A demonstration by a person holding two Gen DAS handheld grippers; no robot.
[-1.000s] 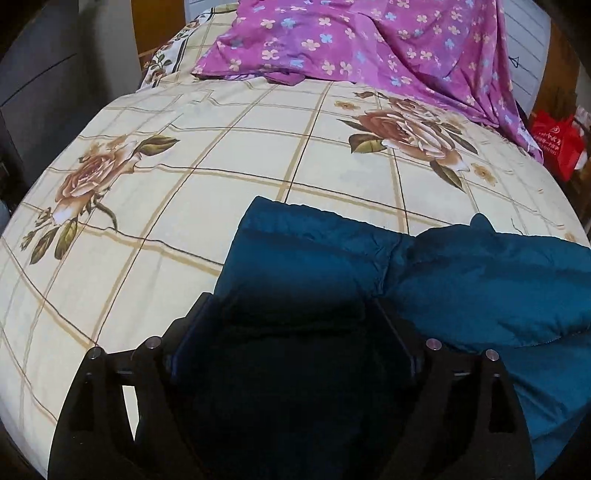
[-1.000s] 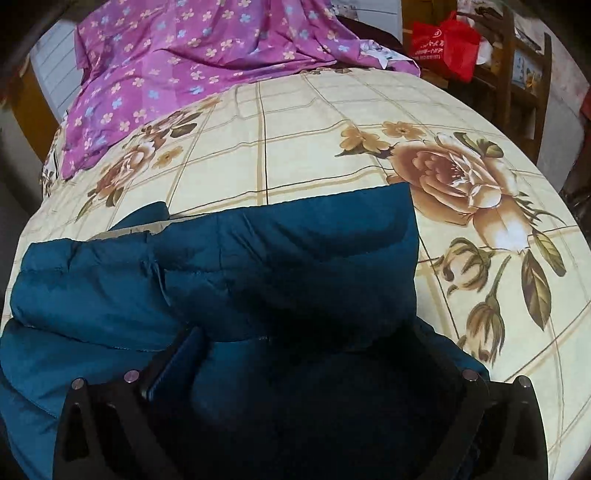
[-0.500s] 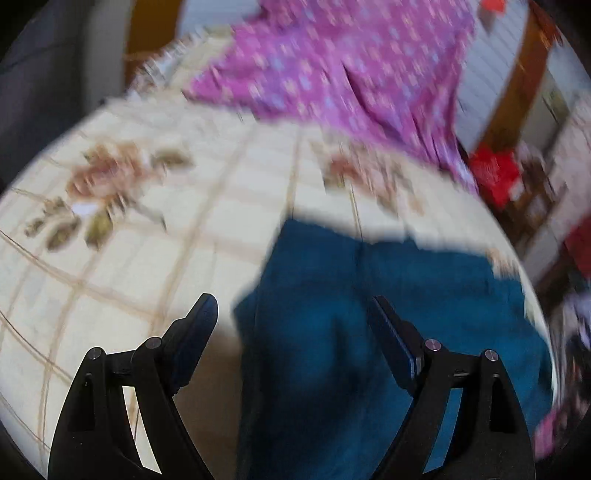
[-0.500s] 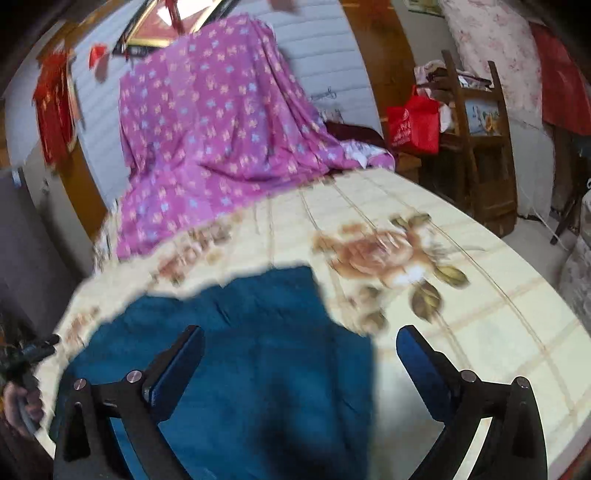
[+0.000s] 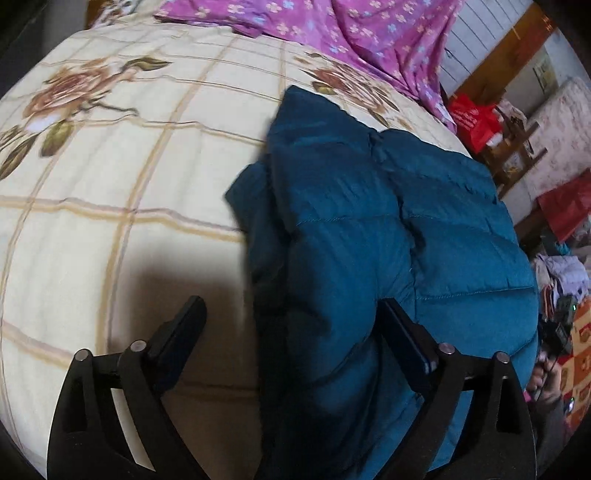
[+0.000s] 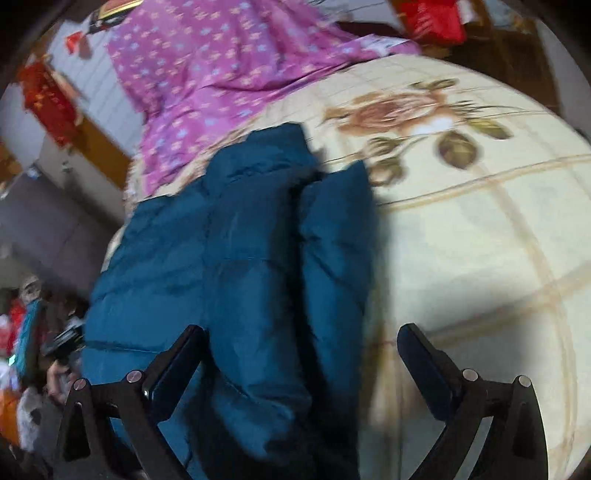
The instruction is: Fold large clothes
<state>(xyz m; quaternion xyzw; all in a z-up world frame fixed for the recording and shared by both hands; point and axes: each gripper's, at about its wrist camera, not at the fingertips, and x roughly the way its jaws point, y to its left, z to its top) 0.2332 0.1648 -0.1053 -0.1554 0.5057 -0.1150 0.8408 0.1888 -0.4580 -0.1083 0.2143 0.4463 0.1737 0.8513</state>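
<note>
Nearest in the left wrist view, the left gripper [image 5: 291, 328] has its jaws spread wide; they have just been opening further, and the near end of the teal quilted puffer jacket [image 5: 369, 236] lies between them without being pinched. The right jaw seems to lie against the padding, though I cannot tell if it really touches. The right gripper [image 6: 299, 354] also has its jaws spread, and the edge of the jacket passes between them, free of both pads.

The jacket is a thick, long bundle on the cream bed sheet with checks and printed roses [image 5: 122, 177], with several padded layers one on another (probably the halves were brought together, so the stack stands high). It lies at the edge of the bed, its far end pointing to the purple flowered cloth [image 5: 351, 33] draped at the head. I judge that both grippers let the bundle rest by its own weight, and the fold looks nearly done; the puffy layers could spring apart.

Beyond the jacket, off the bed, stands a red plastic bag [image 5: 474, 120].
</note>
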